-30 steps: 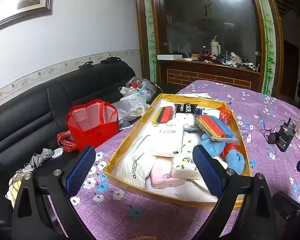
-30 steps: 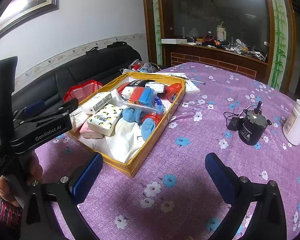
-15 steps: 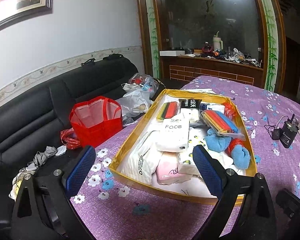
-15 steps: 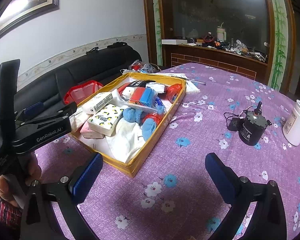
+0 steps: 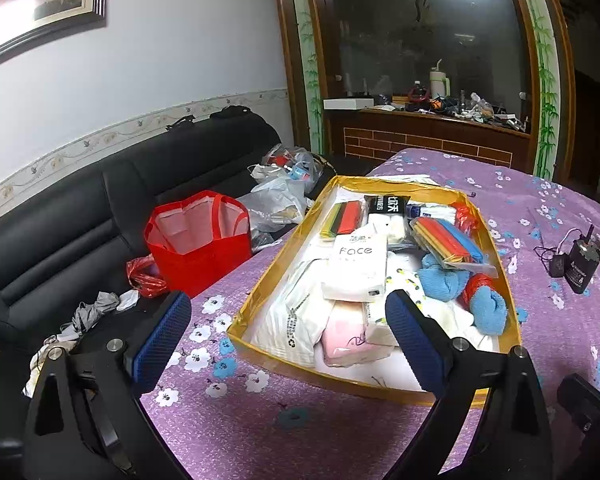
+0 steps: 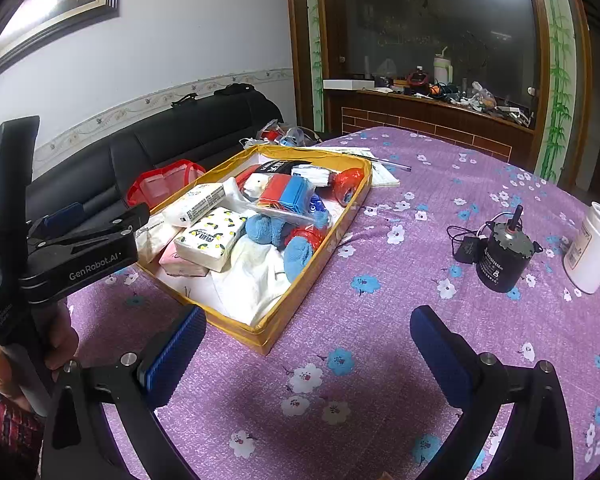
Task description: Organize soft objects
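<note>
A shallow yellow box (image 5: 256, 306) (image 6: 320, 260) on the purple flowered table holds soft goods: a white "Face" tissue pack (image 5: 356, 268), a pink pack (image 5: 348, 340), a lemon-print tissue pack (image 6: 212, 238), blue towels (image 5: 444, 280) (image 6: 296, 254), a bag of coloured cloths (image 5: 448, 240) (image 6: 288, 196) and white bags (image 5: 296, 316). My left gripper (image 5: 284, 340) is open and empty just before the box's near end. My right gripper (image 6: 308, 356) is open and empty over the bare cloth near the box's corner. The left gripper's body (image 6: 80, 248) shows at the left of the right wrist view.
A black motor with a cable (image 6: 504, 252) (image 5: 582, 264) and a white tub (image 6: 592, 252) stand on the table to the right. A black sofa (image 5: 80, 216) at the left holds a red bag (image 5: 200, 240) and plastic bags (image 5: 280, 196). Papers (image 6: 380, 168) lie beyond the box.
The left gripper has drawn back and turned slightly, so the box sits a little farther right and away in its view. The right gripper has hardly moved. Both stay open.
</note>
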The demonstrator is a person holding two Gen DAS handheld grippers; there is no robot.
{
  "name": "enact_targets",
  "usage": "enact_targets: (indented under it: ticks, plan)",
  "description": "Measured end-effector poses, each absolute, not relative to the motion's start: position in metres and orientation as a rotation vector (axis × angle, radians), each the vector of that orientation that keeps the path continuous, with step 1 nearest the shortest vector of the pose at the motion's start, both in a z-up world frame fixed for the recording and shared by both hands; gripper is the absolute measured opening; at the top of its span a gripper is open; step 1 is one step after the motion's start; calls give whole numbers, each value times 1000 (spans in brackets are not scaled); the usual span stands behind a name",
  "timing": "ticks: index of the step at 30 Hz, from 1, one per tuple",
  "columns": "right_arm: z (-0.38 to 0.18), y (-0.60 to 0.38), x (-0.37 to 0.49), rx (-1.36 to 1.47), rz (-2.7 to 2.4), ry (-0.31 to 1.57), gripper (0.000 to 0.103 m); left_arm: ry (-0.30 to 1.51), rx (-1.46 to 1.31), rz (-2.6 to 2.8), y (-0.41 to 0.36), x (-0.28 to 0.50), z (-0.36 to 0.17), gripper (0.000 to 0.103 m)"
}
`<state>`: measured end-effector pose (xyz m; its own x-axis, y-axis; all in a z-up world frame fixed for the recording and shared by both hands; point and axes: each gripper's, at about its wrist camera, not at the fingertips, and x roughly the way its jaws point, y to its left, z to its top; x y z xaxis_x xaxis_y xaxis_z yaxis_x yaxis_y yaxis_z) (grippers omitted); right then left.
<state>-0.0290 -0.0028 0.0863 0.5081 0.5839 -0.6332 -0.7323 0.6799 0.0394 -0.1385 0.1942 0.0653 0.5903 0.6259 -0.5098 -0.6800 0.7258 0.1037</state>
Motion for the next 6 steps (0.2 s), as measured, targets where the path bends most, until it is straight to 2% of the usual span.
enact_targets:
  ticks: [6]
  plan:
    - [85,-3,-29,-248,799,664,102,545,-108,786,197,-143,66,99]
